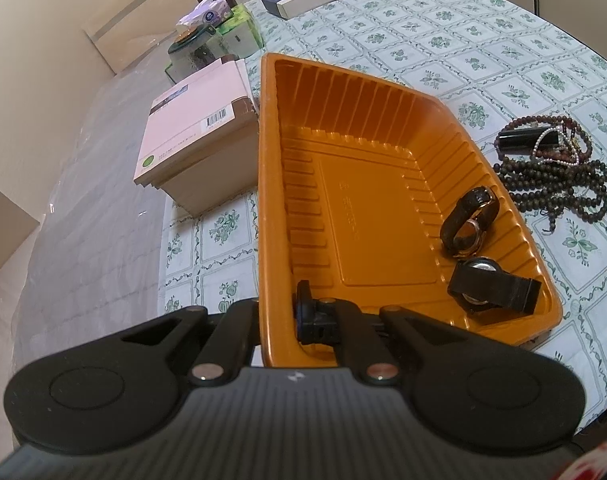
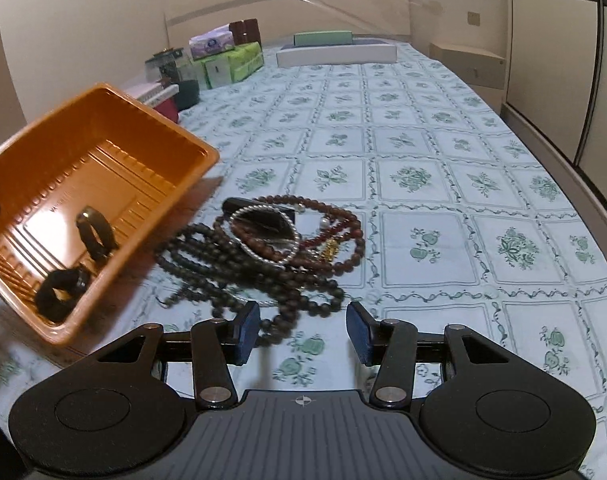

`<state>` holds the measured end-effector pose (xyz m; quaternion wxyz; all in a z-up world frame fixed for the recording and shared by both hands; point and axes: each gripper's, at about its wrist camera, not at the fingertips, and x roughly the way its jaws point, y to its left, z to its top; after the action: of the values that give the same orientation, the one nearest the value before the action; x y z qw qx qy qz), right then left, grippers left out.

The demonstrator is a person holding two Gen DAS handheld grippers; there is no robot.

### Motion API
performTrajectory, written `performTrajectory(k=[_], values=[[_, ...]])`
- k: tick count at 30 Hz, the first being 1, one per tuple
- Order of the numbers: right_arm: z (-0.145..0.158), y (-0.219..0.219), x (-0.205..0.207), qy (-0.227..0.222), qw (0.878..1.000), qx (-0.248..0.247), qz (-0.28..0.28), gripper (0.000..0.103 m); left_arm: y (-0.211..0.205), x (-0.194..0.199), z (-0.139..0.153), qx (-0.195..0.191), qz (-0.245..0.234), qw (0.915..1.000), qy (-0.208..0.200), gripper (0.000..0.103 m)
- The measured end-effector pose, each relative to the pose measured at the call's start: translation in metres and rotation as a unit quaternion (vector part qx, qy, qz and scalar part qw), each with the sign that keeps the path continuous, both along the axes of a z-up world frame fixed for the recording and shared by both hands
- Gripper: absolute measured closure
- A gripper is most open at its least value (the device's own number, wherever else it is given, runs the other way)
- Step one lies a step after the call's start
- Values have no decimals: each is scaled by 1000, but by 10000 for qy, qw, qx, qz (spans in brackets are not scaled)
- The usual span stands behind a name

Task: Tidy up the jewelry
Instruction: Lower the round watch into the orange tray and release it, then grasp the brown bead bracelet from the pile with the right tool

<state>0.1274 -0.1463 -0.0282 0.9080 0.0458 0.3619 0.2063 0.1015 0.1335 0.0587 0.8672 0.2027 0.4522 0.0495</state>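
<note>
A floral-patterned green and white tablecloth [image 2: 423, 152] spreads ahead of both grippers. On it, ahead and to the left of the right gripper [image 2: 303, 330], sits a ribbed orange plastic tray [image 2: 115, 100]; the left gripper [image 1: 319, 320] is clamped on the tray's near wall, one finger inside and one outside, jaws together on the rim. Just beyond the right gripper's fingertips lies a tangled pile of dark and reddish bead strings [image 2: 263, 256], with a thin silver beaded bangle [image 2: 263, 236] and a small black cylinder [image 2: 259, 204] on top. The right gripper's blue-padded jaws stand apart with nothing between them, hovering short of the pile's near loops.

By my judgement the sorting is partly done: two pieces already rest in the tray's right-hand corner, a brown-strapped gold wristwatch [image 1: 467, 220] and a black-strapped wristwatch [image 1: 491, 288] nearer the left gripper. The whole bead pile is outside the tray, so most of the work remains, and the right gripper looks set for the next pick.

The left wrist view alone shows the grip on the tray wall and a pale pink box [image 1: 195, 120] beyond it to the left. The right wrist view alone shows the open jaws and the pile in full; the left view catches the beads only at its right edge
</note>
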Motion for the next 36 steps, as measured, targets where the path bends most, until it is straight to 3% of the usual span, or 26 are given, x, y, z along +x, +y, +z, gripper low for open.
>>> performTrajectory(k=[5,8,14,18,26,36], values=[[-3,8,5,-18,9999,7,126,57,0,0,0,2,7,10000,6,101],[-8,17,12,15,9997,-104,221,72,-1,1,-1,4,9,10000,18,101],[-15,26,20,115,9992,-269,267,82,-1,1,-1,14,14,10000,29,101],[-13,28,19,148,9987,-334,347,97,-1,1,-1,15,10,10000,30,101],[0,21,5,-106,9981,-595,137,97,-1,1,-1,17,9,10000,28,101],[-20,22,5,-39,9944,-1021,272,97,-2,2,-1,17,24,10000,30,101]])
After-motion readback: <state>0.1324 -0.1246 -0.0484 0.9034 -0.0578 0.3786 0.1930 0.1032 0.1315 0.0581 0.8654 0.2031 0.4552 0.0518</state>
